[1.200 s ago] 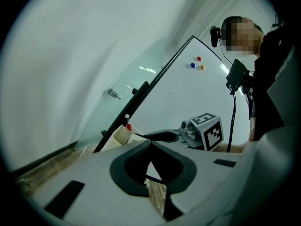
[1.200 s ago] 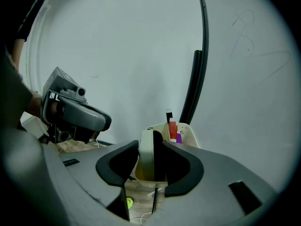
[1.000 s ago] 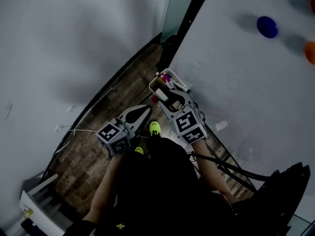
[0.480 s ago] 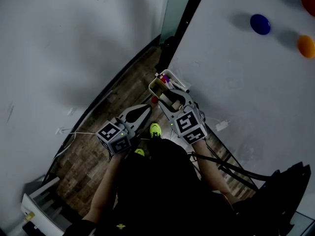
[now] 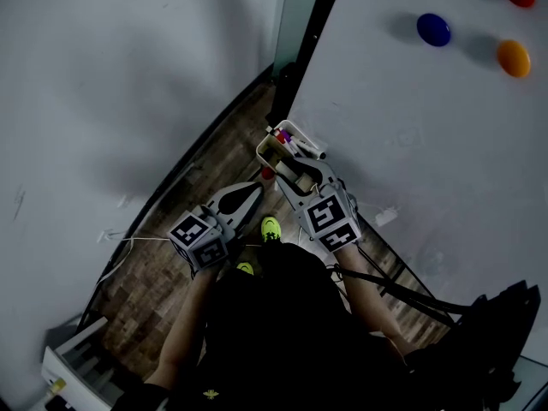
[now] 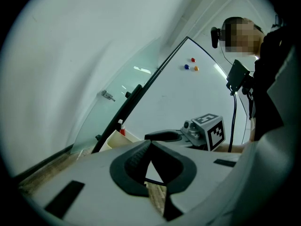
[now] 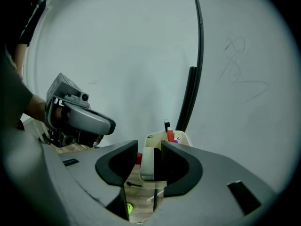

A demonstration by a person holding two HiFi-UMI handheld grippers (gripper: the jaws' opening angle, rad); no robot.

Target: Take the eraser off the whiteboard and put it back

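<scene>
Closing right claw around eraser, tray behind mostly hidden; left claw pinched together.

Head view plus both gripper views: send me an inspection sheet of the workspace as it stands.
Surface: whiteboard, faint scribbles, three magnets.
Job's things: eraser between the right gripper jaws, in front of the tray.
Clutter: markers in tray.
Grippers: right jaws closing, eraser against one pad, gap at the other; left gripper shut, empty.
Cables: black cable near right gripper; white cable on floor.
Surroundings: wood floor, grey wall.
</scene>
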